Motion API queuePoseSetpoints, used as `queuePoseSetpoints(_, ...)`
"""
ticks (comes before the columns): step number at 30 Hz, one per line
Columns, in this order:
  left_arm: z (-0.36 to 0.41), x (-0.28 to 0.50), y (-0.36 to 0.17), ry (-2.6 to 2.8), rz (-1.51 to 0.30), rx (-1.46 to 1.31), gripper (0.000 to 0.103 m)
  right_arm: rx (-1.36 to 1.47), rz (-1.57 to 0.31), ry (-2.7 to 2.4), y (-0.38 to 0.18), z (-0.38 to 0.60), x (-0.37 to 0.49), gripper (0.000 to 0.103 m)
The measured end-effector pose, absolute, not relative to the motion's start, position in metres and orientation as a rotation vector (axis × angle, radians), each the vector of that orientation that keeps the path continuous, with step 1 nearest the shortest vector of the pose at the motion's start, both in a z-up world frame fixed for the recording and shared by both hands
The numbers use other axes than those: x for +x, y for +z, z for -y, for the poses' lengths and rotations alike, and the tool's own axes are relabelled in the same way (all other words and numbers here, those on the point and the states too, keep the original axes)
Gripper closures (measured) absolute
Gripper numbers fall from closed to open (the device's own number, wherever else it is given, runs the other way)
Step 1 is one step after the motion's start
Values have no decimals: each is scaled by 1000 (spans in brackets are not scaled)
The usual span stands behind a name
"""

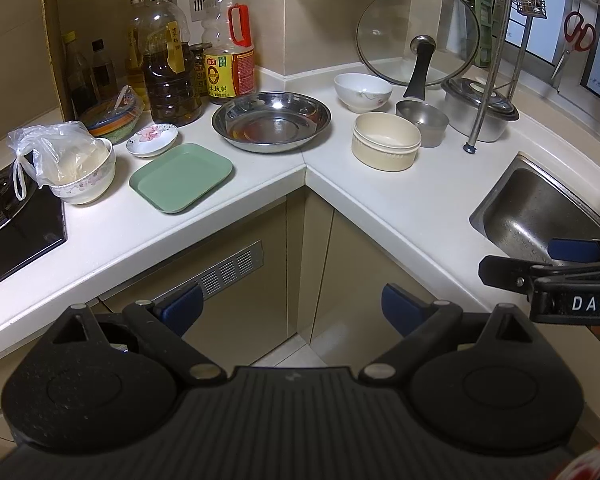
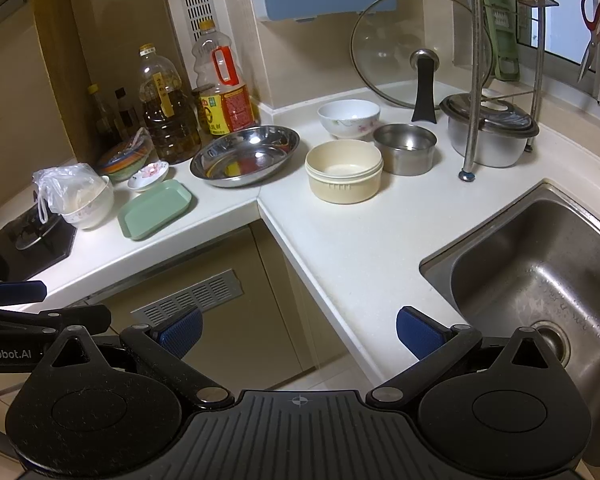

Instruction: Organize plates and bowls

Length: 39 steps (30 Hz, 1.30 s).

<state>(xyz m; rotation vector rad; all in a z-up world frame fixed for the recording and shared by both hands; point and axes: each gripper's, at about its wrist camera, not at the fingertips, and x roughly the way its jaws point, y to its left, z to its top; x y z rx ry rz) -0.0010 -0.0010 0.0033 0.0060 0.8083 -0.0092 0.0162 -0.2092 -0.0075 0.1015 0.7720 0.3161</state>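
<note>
Steel basin (image 1: 271,121): 1; green trays (image 1: 181,178): 2, stacked; flowered saucer (image 1: 152,140): 1; white bowls (image 1: 363,92) (image 1: 85,178): 2; cream tub (image 1: 386,141): 1; steel cup (image 1: 421,121): 1; lidded pot (image 1: 480,109): 1

The counter (image 1: 260,208) looks like smooth white stone with a faint speckle. At its inner corner the wide dish (image 1: 271,121) is polished metal and mirrors the bottles. The small pot (image 2: 405,148) and the sink (image 2: 540,264) are brushed steel, duller. The cream bowl (image 2: 343,176) and green tray (image 1: 181,177) look matt plastic. The white bowl (image 1: 363,92) is glossy ceramic. The lid (image 1: 418,44) is clear glass.
</note>
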Motion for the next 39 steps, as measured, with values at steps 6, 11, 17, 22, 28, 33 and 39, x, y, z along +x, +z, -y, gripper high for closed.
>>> queuePoseSetpoints(6, 1, 0, 2, -9, -809, 5, 8, 100, -772, 315, -8, 208, 17, 0)
queuePoseSetpoints(11, 0, 0, 2, -11, -809, 5, 8, 100, -772, 315, -8, 208, 18, 0)
queuePoseSetpoints(17, 0, 0, 2, -10, -809, 5, 8, 101, -772, 315, -8, 208, 19, 0)
queuePoseSetpoints(22, -1, 0, 2, -12, -809, 5, 8, 100, -774, 315, -8, 208, 20, 0)
queuePoseSetpoints(28, -1, 1, 1, -11, -810, 5, 8, 100, -774, 315, -8, 208, 20, 0)
queuePoseSetpoints(33, -2, 1, 1, -12, -810, 5, 8, 100, -774, 315, -8, 209, 20, 0)
queuePoseSetpoints(39, -2, 2, 1, -12, -811, 5, 8, 100, -774, 314, -8, 208, 21, 0)
